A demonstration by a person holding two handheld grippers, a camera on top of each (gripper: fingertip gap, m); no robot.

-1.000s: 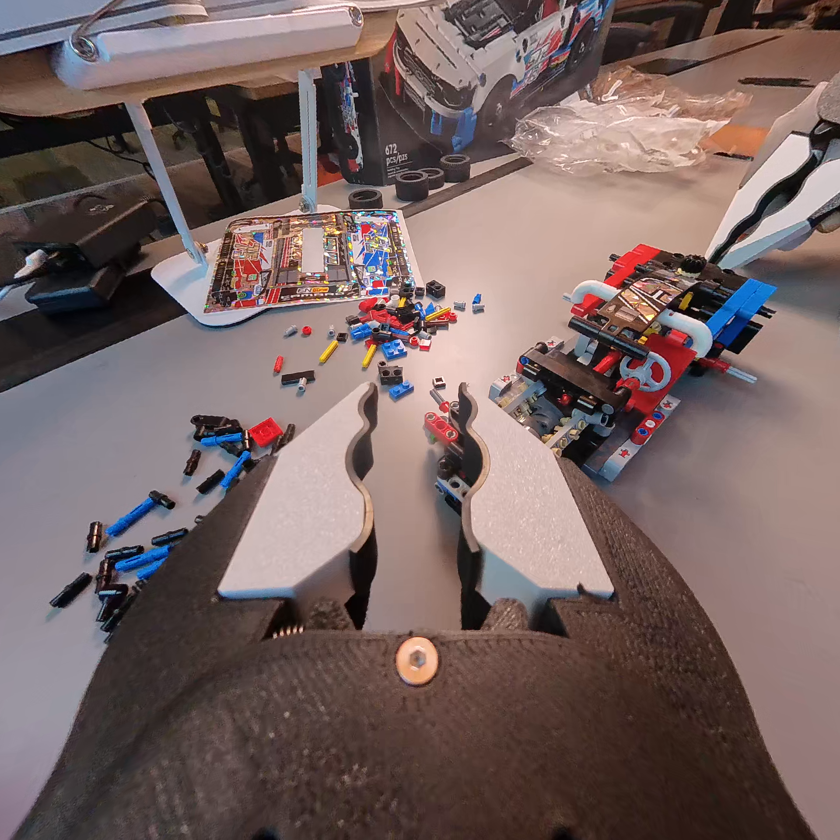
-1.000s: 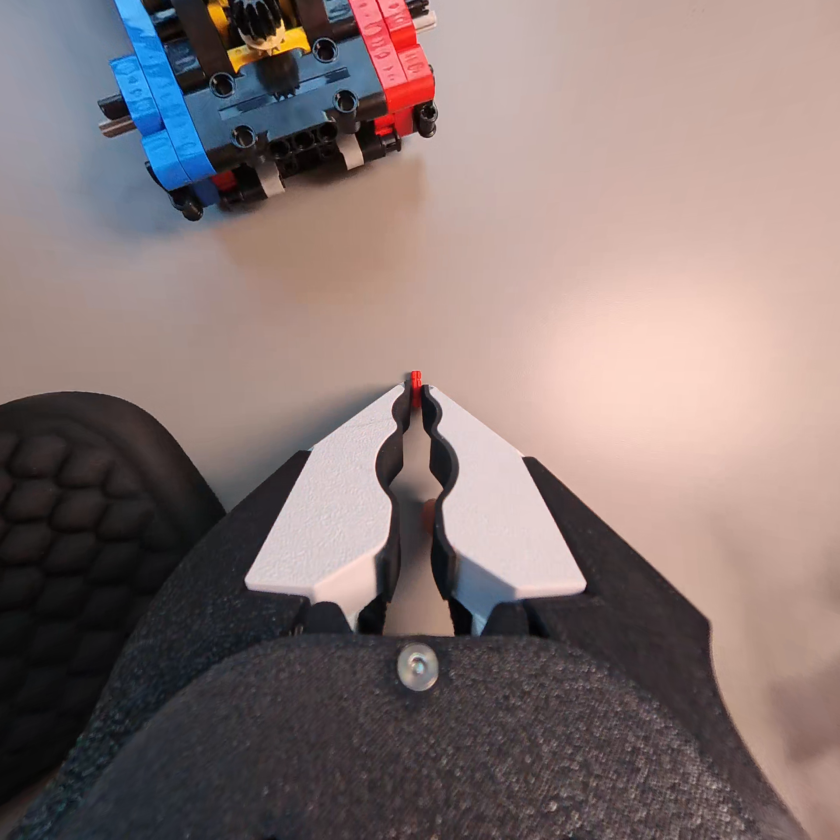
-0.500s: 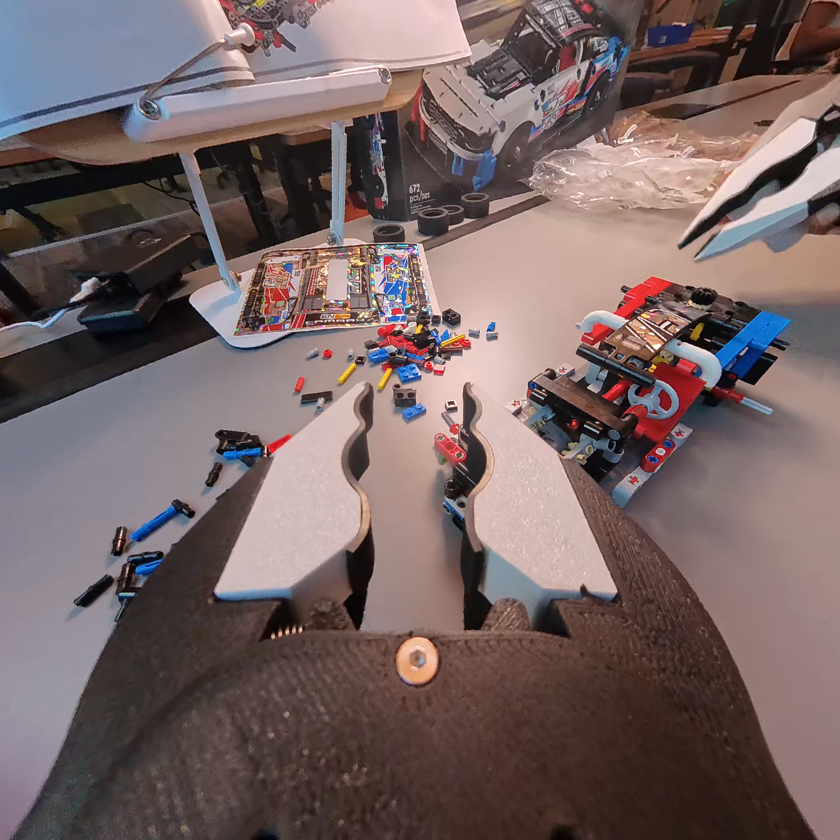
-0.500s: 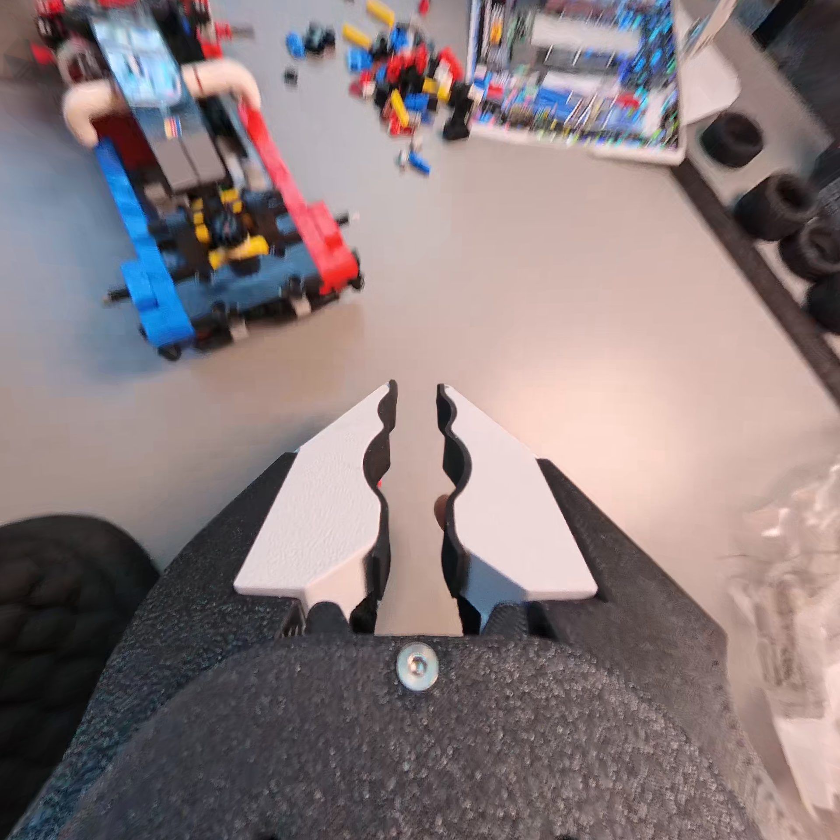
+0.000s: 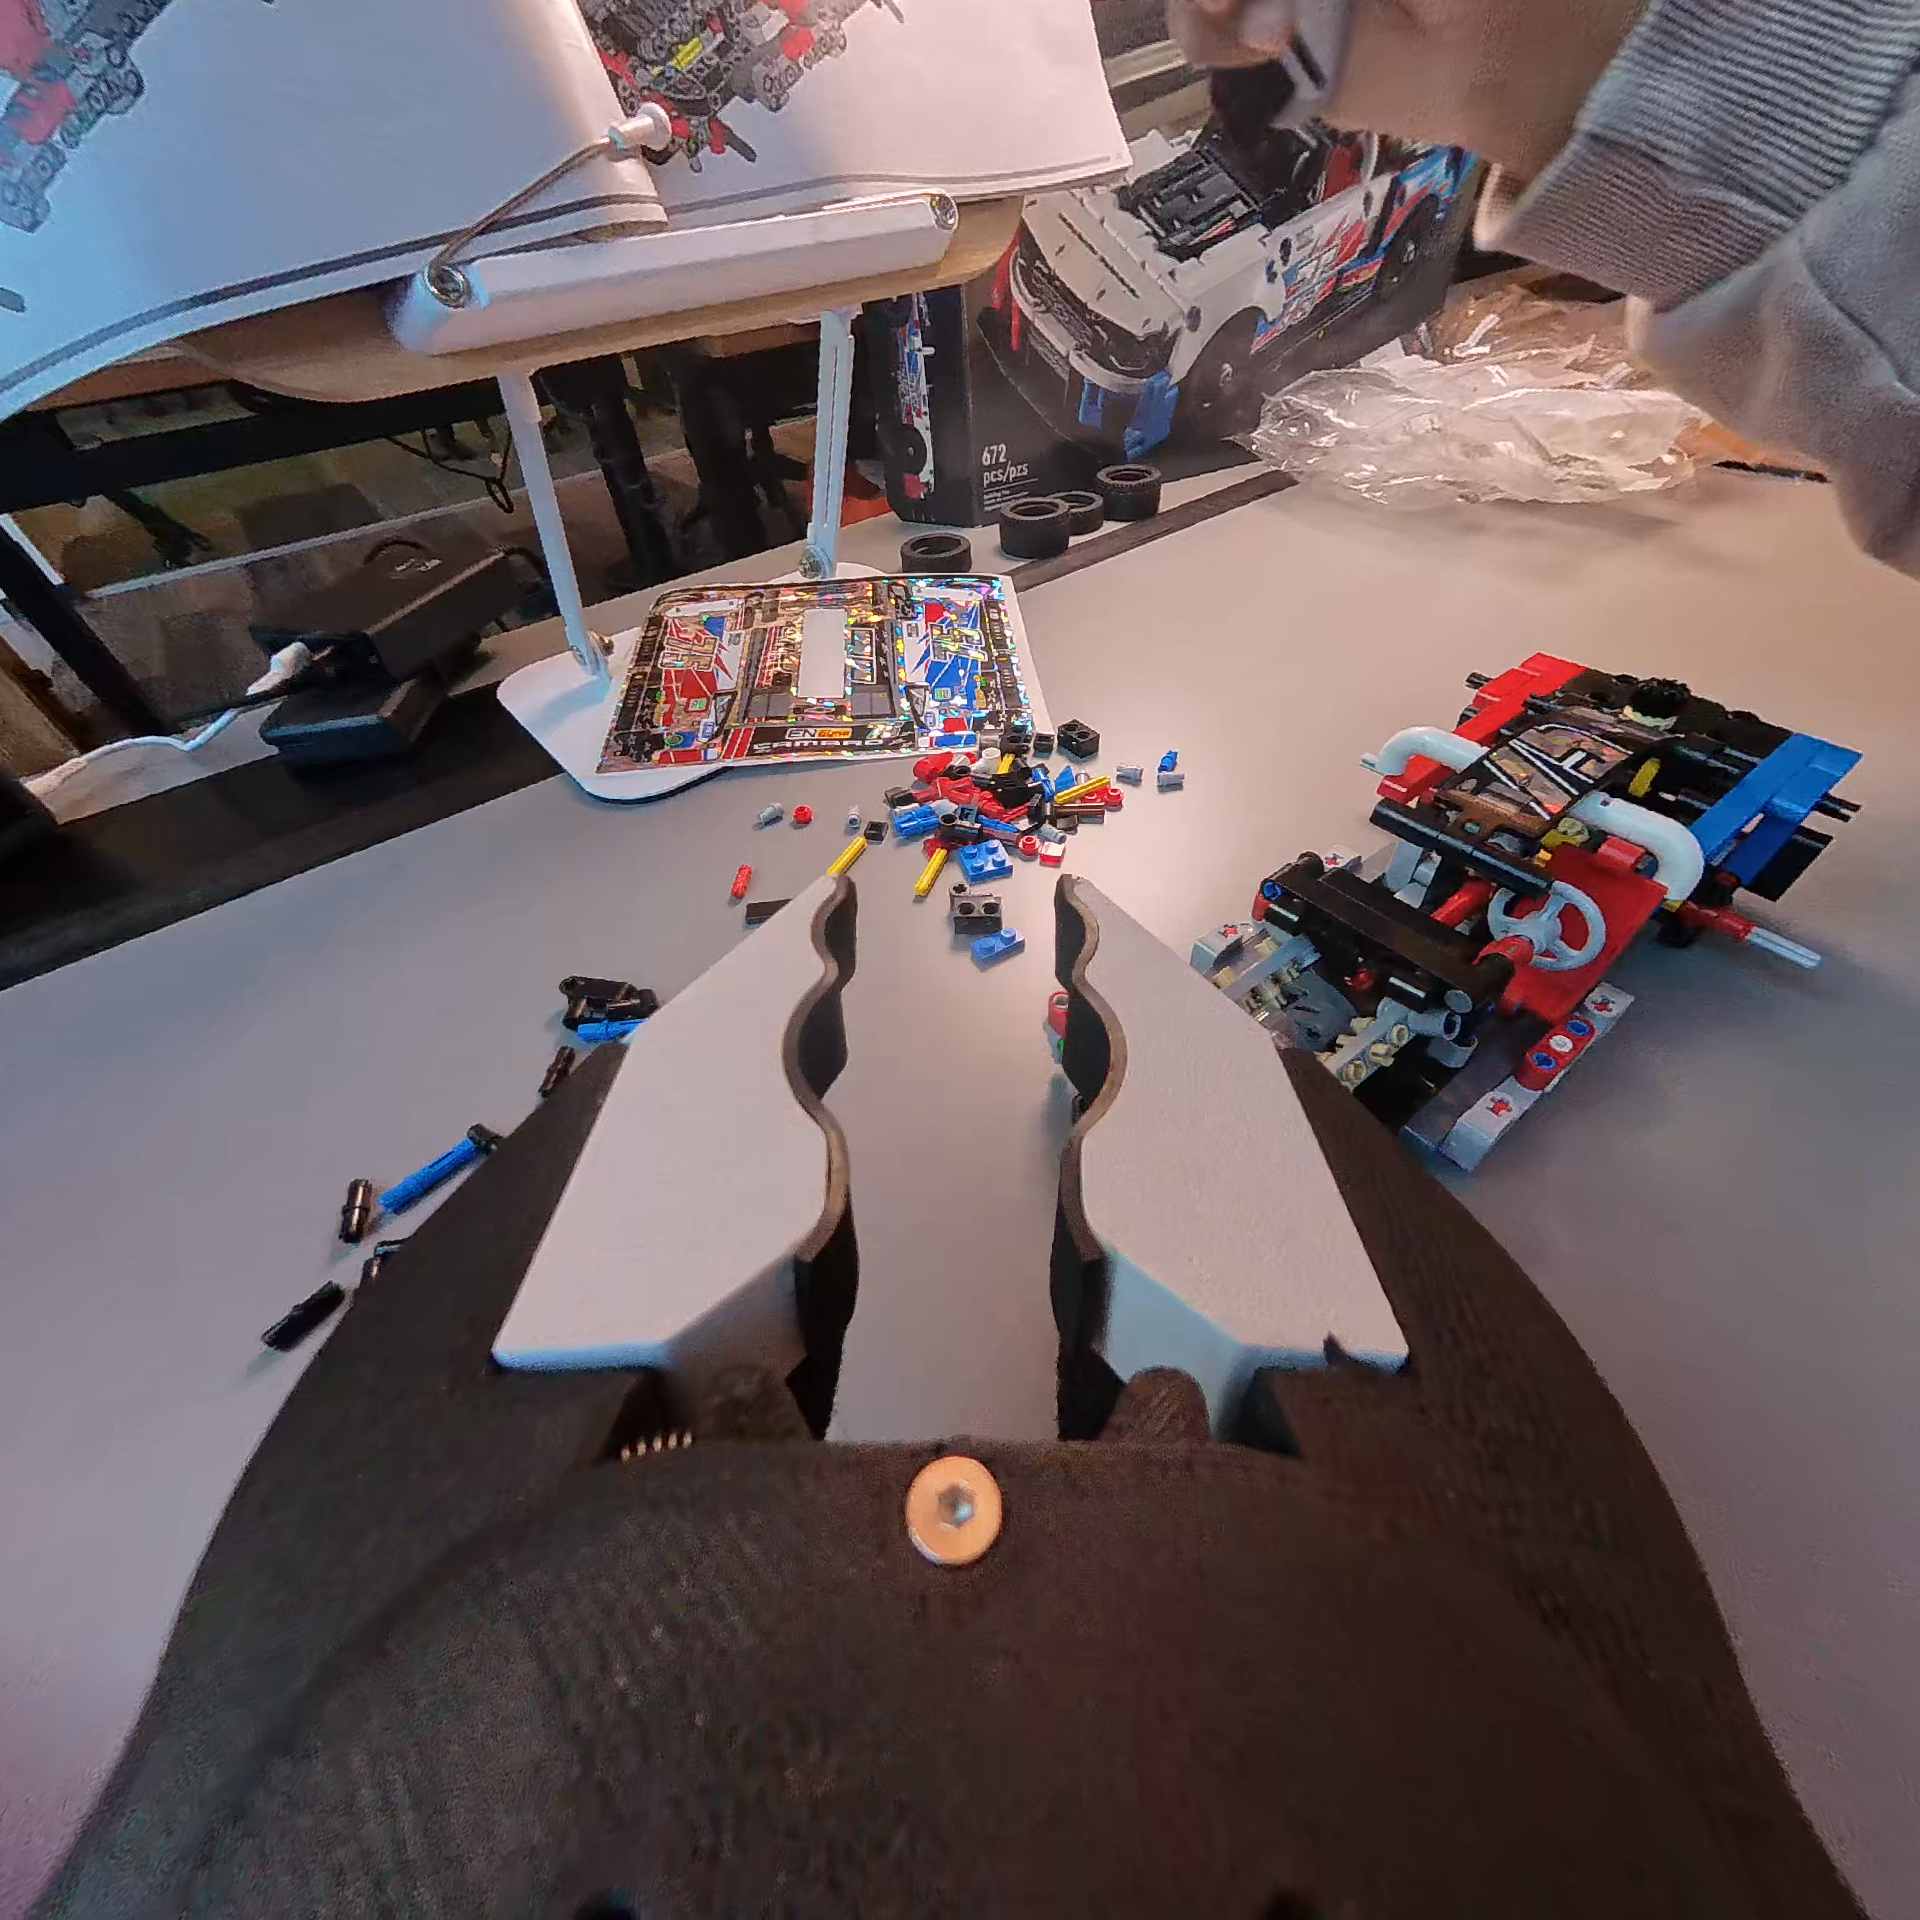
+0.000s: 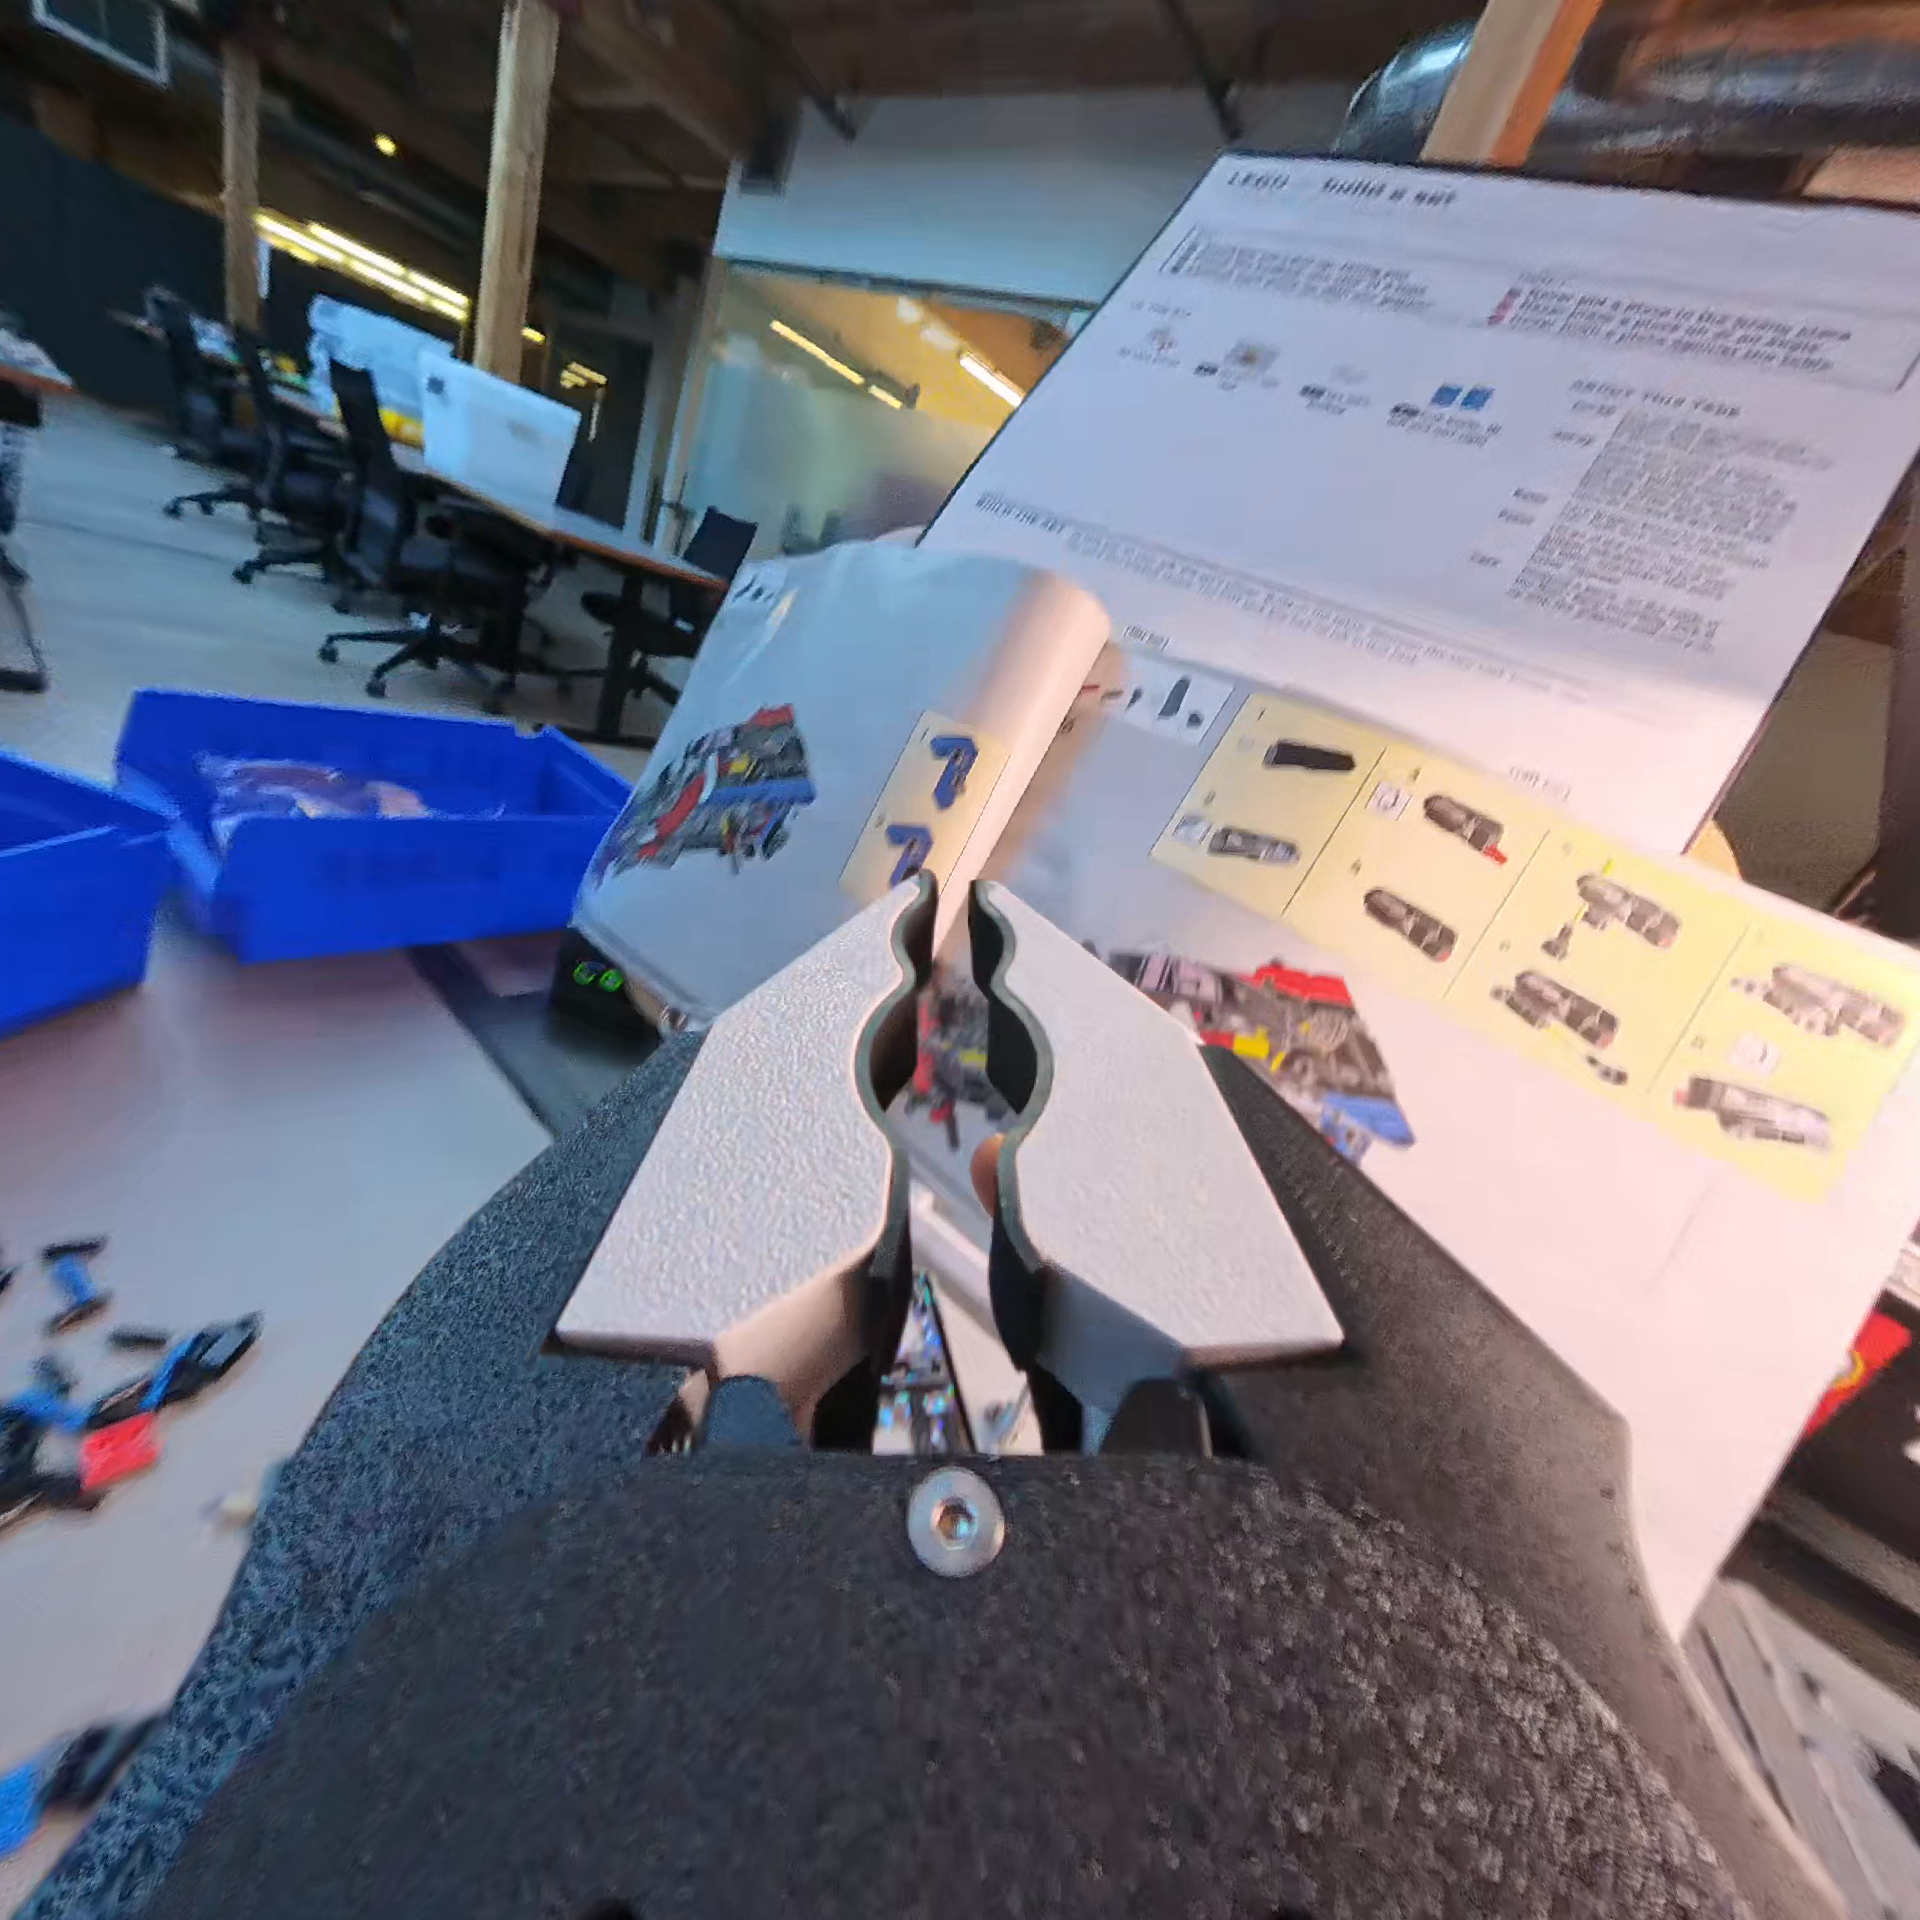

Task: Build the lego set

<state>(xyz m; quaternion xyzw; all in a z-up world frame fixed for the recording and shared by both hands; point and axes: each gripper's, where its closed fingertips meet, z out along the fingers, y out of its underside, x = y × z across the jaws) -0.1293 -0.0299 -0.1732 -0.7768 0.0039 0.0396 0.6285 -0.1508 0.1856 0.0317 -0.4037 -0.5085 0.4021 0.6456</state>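
The biggest change is up at the instruction booklet (image 6: pixel 1455 1195), which stands on its holder behind and above the half-built car (image 5: pixel 1538 894). One second ago the right tongs (image 6: pixel 951 899) were low over the tabletop (image 5: pixel 1558 1455) just behind the car's rear, pinching a tiny red piece. Half a second ago they were spread and empty. Now they point at the booklet, where a page (image 6: pixel 935 665) curls over in mid-turn. Only a slim gap shows between their tips. I cannot tell whether they nip the paper edge or merely push it. From the left wrist view, the person's grey sleeve (image 5: pixel 1714 208) reaches across above the car toward the booklet.

The car itself has not moved. It sits flat on the tabletop with its red, black and blue frame.

Left of the car, the heap of loose pieces (image 5: pixel 997 810) looks untouched, as do the black and blue pins (image 5: pixel 416 1184) farther left again.

The left tongs (image 5: pixel 956 904) have stayed wide open and hold nothing. They hang over bare tabletop just left of the car's nose.

My reading is that one step has closed and the next is being looked up. No part is in hand, so building is paused until the new page shows what to fetch. Where the red piece ended up I cannot see.
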